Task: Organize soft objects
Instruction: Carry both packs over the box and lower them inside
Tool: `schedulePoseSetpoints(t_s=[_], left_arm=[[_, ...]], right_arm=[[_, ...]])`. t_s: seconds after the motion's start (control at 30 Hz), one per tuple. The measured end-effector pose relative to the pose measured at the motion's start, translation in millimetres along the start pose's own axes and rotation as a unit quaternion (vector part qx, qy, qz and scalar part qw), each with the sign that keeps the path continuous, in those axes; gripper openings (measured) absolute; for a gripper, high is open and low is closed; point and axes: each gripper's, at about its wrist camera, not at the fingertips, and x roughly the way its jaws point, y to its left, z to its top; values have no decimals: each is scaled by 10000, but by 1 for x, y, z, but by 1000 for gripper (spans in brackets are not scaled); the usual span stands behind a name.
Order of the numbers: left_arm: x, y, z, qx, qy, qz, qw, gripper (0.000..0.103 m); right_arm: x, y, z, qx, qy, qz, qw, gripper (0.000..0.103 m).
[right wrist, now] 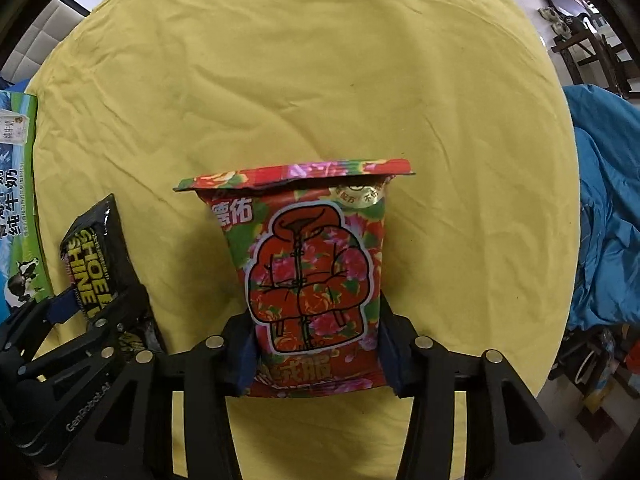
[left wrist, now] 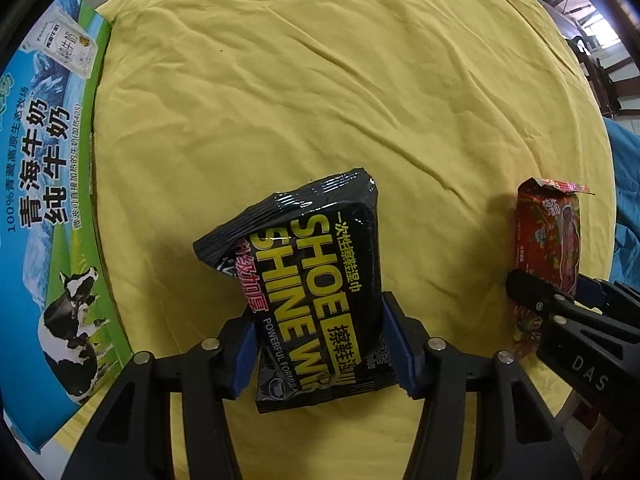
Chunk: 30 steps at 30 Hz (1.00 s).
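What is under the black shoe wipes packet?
Under the black wipes packet, held by the left gripper, only wrinkled yellow cloth shows. The patch straight behind it is hidden.

— Open anywhere? Wide bare yellow cloth (left wrist: 340,80) across upper and middle frame, both views.
— Blocked where? Milk carton box (left wrist: 52,184) along left edge of left view; black wipes pack (left wrist: 316,280) low centre, red floral pack (right wrist: 316,280) low right there; blue fabric (right wrist: 600,208) at right edge.

A lived-in room: yellow cloth (left wrist: 320,80) on a table, dark wooden chairs (right wrist: 588,56) behind.
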Motion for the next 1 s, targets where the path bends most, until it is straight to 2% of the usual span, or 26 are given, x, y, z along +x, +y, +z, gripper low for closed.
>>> schedulePoseSetpoints(t_s=[0.13, 0.3, 0.57, 0.7, 0.83, 1.0], left_arm=[[-13, 2, -11, 65, -179, -2, 9998, 52], [-49, 6, -24, 122, -531, -133, 9984, 52], [-126, 35, -57, 171, -1244, -398, 9913, 52], [-169, 56, -74, 183, -1574, -531, 9859, 52], [-205, 89, -92, 158, -1830, -607, 9811, 52], [-228, 145, -107, -8, -1959, -638, 9786, 52]], right_arm=[[-8, 5, -8, 33, -136, 27, 9999, 48], [-34, 3, -28, 74, -389, 144, 9991, 47], [-108, 36, -69, 24, -968, 472, 9942, 47], [-144, 51, -83, -63, -1179, 683, 9907, 47], [-175, 85, -104, -183, -1357, 883, 9866, 47], [-195, 136, -118, -413, -1437, 1183, 9817, 47]])
